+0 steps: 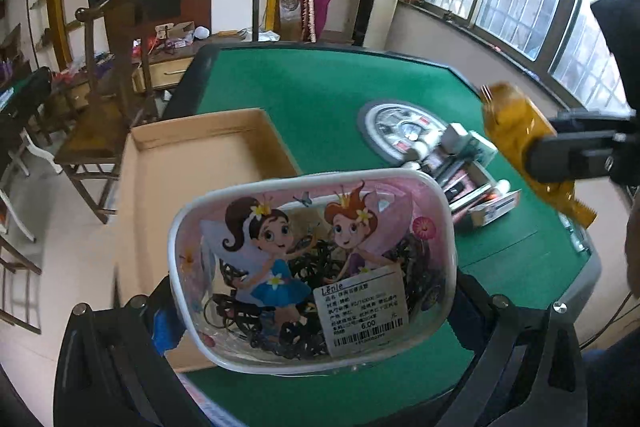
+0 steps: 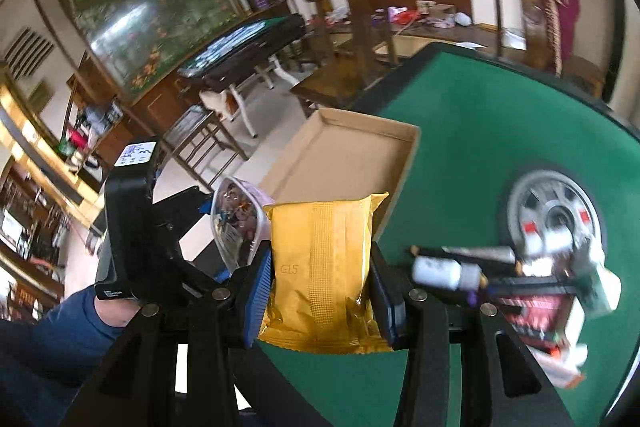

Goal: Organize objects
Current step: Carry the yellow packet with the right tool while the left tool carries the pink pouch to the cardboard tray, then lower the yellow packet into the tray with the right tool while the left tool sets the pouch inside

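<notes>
My left gripper (image 1: 316, 311) is shut on a pink plastic box (image 1: 312, 267) printed with two cartoon fairies, full of dark hair ties and bearing a white price label. It hangs above the near end of an open cardboard tray (image 1: 192, 163) on the green table (image 1: 304, 87). My right gripper (image 2: 320, 267) is shut on a gold foil packet (image 2: 324, 267), held upright over the table edge near the tray (image 2: 352, 147). The packet (image 1: 516, 131) and the right gripper's black body show at the right of the left wrist view. The pink box (image 2: 240, 223) shows at the packet's left.
A pile of small boxes, tubes and bottles (image 1: 468, 171) lies on the table right of the tray, beside a round grey centre dial (image 1: 400, 131). Wooden chairs (image 1: 108, 115) stand beyond the table's left edge. A person's blue sleeve (image 2: 72, 331) is at the lower left.
</notes>
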A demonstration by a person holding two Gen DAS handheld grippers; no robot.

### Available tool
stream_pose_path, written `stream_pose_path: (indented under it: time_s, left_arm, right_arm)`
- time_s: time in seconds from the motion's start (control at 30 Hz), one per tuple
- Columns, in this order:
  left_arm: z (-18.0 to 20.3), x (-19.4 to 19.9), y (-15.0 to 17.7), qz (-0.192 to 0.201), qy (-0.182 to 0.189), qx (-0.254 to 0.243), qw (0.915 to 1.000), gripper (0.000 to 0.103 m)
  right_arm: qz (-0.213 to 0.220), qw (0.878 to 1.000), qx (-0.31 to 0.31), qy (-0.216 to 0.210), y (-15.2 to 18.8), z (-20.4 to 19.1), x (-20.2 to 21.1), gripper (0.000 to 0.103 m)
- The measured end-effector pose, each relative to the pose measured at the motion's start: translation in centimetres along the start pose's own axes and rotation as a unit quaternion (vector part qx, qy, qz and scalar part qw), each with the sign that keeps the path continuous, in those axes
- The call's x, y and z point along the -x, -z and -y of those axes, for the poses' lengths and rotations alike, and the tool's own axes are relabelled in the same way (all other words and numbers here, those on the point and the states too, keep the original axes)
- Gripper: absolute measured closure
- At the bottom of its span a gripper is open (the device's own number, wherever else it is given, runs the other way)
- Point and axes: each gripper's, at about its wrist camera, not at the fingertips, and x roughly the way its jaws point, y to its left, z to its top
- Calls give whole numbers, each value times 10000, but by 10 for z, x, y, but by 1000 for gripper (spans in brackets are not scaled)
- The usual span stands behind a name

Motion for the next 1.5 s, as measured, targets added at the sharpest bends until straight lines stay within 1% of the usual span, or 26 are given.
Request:
stream_pose_path:
  time_s: [0.13,0.2,0.3,0.43,0.57,0.67,0.8,0.87,1.17,1.33,1.4,1.5]
  left_arm:
    - [-29,-5,-3,-100,-138,-19,9999,0]
    - [-42,-8,-3,-133,-142,2,9998,0]
    - [-63,-17,-9,-201,-142,6,9997,0]
    - [-88,-33,-19,-311,-151,-81,9994,0]
    - [-103,-47,-29,-388,-51,-190,9991,0]
    - [-110,-58,-36,-420,-66,-363,9984,0]
    - [-117,-69,-41,-403,127,-414,9983,0]
    - [-120,-77,-43,-437,68,-458,9980,0]
    - [-135,-112,-40,-740,57,-289,9968,0]
    - [-133,-119,-38,-846,-44,-399,9956,0]
    - [-134,-120,-38,-854,-13,-377,9956,0]
    - [-138,-117,-41,-792,73,-278,9964,0]
  right_arm:
    - [-184,9996,190,-54,-20,-19,-35,54]
    - [-258,9993,266,-49,-31,-25,-56,54]
    - [-392,9988,281,-35,-44,-26,-84,54]
    - [-516,9981,339,-45,-59,-28,-105,54]
    - [-747,9963,425,7,-71,-23,-129,54]
    - [-943,9949,350,56,-82,-10,-147,54]
    - [-1116,9935,206,114,-91,7,-165,54]
    - [-1189,9927,133,141,-95,14,-174,54]
    - [-1411,9895,-93,298,-99,34,-210,54]
    - [-1456,9881,-206,446,-101,43,-223,54]
    - [-1471,9874,-272,513,-102,47,-227,54]
    - [-1488,9867,-422,505,-101,53,-233,54]
